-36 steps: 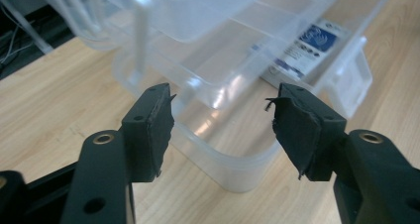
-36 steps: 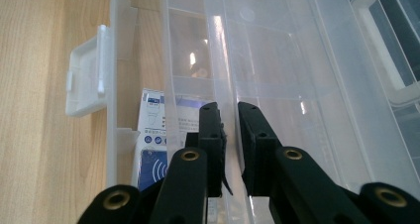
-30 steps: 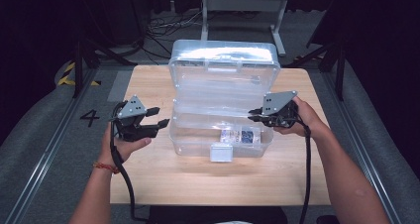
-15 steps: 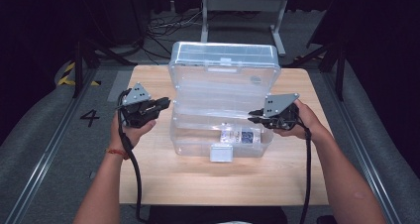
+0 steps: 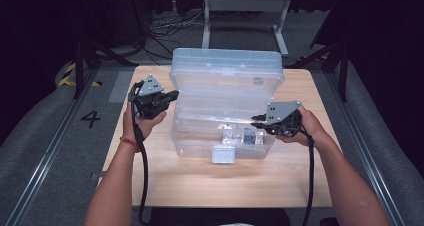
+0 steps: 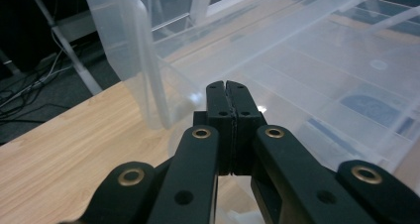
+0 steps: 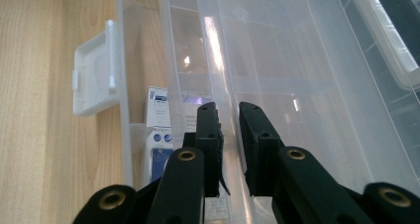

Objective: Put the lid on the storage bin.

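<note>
Clear ribbed plastic box (image 5: 225, 106) on pale wood table (image 5: 150, 176) — left gripper (image 6: 228, 92) jaws just closed, empty — right gripper (image 7: 229, 116) pinching box's thin wall

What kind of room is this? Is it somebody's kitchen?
Not a kitchen. It looks like a lab or studio for recording tasks: a lone wooden table under bright light in a dark room, cables across the grey floor, a metal stand behind, and a floor number 4.

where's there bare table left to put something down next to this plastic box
Bare wood lies along the near edge of the table, in front of the clear box, and in the far right corner. It is crowded beside the box, where the left gripper and right gripper sit.
</note>
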`<state>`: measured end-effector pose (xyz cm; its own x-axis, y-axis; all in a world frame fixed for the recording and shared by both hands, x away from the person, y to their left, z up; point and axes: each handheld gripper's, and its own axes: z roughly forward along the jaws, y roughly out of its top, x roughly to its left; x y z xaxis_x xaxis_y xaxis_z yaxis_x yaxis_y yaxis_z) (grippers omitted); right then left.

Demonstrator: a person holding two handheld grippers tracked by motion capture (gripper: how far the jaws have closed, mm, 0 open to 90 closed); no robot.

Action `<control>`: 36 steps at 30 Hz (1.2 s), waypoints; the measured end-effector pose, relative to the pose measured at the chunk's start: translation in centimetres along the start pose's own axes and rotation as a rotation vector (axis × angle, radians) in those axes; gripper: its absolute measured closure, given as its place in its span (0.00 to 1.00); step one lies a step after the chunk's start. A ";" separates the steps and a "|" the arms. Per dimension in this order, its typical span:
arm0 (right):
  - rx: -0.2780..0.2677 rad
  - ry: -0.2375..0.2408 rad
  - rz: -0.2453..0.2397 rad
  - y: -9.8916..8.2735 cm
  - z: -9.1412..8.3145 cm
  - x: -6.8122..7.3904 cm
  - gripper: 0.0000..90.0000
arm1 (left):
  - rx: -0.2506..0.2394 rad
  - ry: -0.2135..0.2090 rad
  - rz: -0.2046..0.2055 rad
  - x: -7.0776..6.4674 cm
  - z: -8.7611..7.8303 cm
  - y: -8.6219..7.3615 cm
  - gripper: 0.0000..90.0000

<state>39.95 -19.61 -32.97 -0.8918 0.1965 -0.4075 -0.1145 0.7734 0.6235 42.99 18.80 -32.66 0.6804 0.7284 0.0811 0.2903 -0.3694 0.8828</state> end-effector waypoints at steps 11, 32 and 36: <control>-0.018 -0.003 0.042 -0.8 0.1 1.3 0.88 | 0.005 -0.011 0.000 -0.2 0.0 -0.6 1.00; -0.135 -0.063 0.191 -6.4 -5.7 3.5 0.72 | 0.055 -0.063 0.072 -1.5 -1.0 -3.5 1.00; -0.124 -0.068 0.227 -7.6 -5.6 3.8 0.66 | 0.054 -0.072 0.079 -1.8 -1.4 -3.7 1.00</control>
<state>34.99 -28.12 -35.46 -0.8700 0.3997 -0.2888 0.0288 0.6259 0.7794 39.74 19.64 -35.42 0.7483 0.6534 0.1144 0.2683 -0.4558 0.8487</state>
